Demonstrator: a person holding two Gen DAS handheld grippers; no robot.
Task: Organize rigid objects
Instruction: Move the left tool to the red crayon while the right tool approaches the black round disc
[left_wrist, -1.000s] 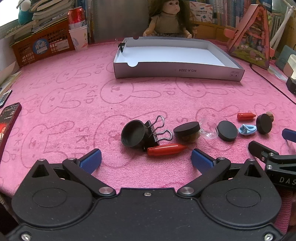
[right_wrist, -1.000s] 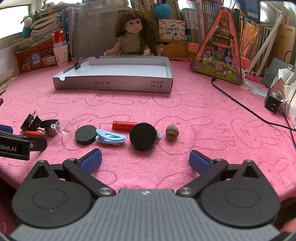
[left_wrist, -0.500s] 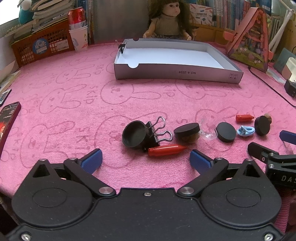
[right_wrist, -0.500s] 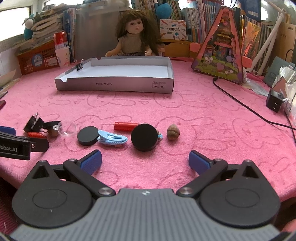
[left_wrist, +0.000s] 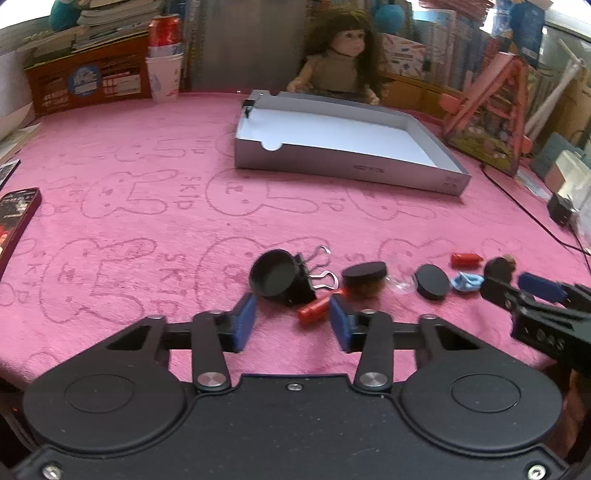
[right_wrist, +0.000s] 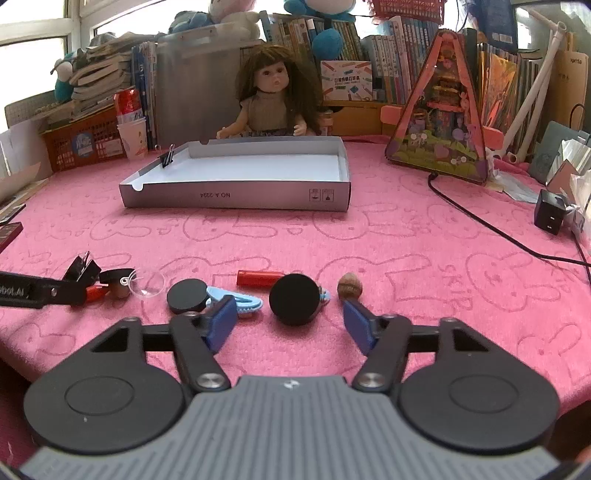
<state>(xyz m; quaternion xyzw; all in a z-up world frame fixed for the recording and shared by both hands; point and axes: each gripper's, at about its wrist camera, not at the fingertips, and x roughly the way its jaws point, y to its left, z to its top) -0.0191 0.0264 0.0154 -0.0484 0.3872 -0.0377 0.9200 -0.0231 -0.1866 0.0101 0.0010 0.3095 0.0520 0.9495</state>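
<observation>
Pink bunny-print cloth (right_wrist: 406, 236) across the whole table, with a shallow grey cardboard tray (right_wrist: 236, 195) at the far side in front of a doll (right_wrist: 273, 103) (a small binder clip (right_wrist: 167, 159) pinched on the tray's left rim). Nearer, a row of small things: black binder clip (left_wrist: 306, 280) beside a black cap (left_wrist: 273, 273), red tube (left_wrist: 314, 309), black disc (right_wrist: 294, 300), blue hair clip (right_wrist: 243, 301), nut (right_wrist: 349, 286). Left gripper (left_wrist: 291, 323) closing, red tube's end between the blue pads (left_wrist: 243, 321) but not yet pinched; right gripper (right_wrist: 290, 325) closing too, black disc just ahead of the gap, nothing held.
</observation>
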